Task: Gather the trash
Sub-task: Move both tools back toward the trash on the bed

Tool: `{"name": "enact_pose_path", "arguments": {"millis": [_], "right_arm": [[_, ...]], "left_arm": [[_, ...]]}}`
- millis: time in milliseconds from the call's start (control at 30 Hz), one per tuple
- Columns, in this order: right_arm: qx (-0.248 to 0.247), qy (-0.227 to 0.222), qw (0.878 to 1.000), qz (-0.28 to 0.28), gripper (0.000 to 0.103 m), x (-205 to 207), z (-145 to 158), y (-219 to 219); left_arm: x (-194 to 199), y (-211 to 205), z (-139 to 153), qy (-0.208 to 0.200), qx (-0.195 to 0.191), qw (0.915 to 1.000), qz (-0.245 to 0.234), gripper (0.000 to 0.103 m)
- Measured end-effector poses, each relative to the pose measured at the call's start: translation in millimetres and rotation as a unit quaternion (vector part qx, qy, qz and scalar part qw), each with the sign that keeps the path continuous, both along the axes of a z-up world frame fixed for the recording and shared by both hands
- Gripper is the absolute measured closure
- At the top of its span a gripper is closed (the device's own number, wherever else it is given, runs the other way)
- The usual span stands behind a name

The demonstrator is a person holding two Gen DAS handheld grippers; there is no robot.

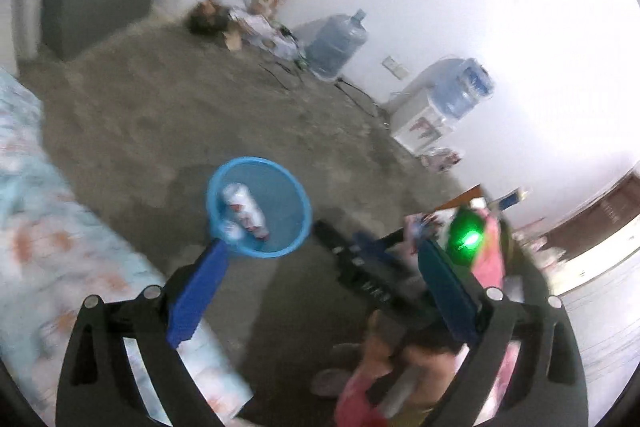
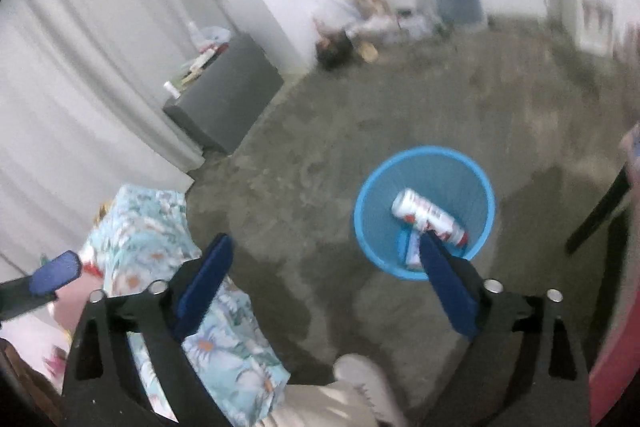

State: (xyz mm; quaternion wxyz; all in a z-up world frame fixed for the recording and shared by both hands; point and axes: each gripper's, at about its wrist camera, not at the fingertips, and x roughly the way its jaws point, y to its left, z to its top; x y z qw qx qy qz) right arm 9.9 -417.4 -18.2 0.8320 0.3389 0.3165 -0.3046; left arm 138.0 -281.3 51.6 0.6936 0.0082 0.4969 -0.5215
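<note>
The right gripper (image 2: 324, 247) was held wide apart and empty; the left gripper (image 1: 320, 247) likewise; a white-and-red can (image 2: 430, 217) lay inside the blue bin (image 2: 372, 179) on the floor

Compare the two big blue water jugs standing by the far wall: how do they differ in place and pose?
The floor jug stands directly on the concrete floor, neck up; the dispenser jug sits upended on a white water dispenser. The floor jug is closer to the clutter in the corner; the dispenser jug is farther along the wall. Both are translucent blue and look about the same size.
</note>
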Motion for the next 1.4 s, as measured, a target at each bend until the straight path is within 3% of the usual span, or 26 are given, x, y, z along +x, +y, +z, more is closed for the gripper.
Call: {"name": "enact_pose_path", "arguments": {"millis": [233, 367, 467, 533, 633, 767, 1000, 1200, 1400], "right_arm": [[-0.107, 0.046, 0.993, 0.02, 0.008, 10, 38, 55], [-0.186, 0.036, 0.979, 0.073, 0.008, 19, 53, 94], [-0.214, 0.041, 0.965, 0.144, 0.008, 34, 57, 122], [-0.217, 0.048, 0.958, 0.179, 0.008, 44, 56, 136], [-0.197, 0.018, 0.955, 0.221, 0.008, 57, 52, 155], [-0.124, -0.004, 0.954, 0.272, 0.008, 83, 45, 175], [-0.055, -0.022, 0.942, 0.331, 0.008, 123, 53, 214], [-0.064, -0.015, 0.928, 0.366, 0.011, 159, 52, 240], [-0.083, -0.001, 0.916, 0.394, 0.015, 196, 37, 262]], "left_arm": [[-19, 115, 21, -0.096, 0.019, 0.9918, 0.083, 0.006], [-20, 200, 16, -0.134, 0.038, 0.9753, 0.171, 0.006], [-21, 258, 8, -0.126, 0.046, 0.9623, 0.237, 0.006], [-23, 288, 1, -0.112, 0.049, 0.9537, 0.275, 0.006], [-32, 335, -10, -0.094, 0.031, 0.9413, 0.323, 0.006], [-42, 372, -23, -0.09, 0.013, 0.9259, 0.367, 0.006], [-42, 371, -32, -0.104, -0.002, 0.926, 0.363, 0.006], [-27, 355, -57, -0.056, -0.041, 0.9385, 0.338, 0.006], [0, 348, -83, -0.007, -0.058, 0.9354, 0.349, 0.024]]}}
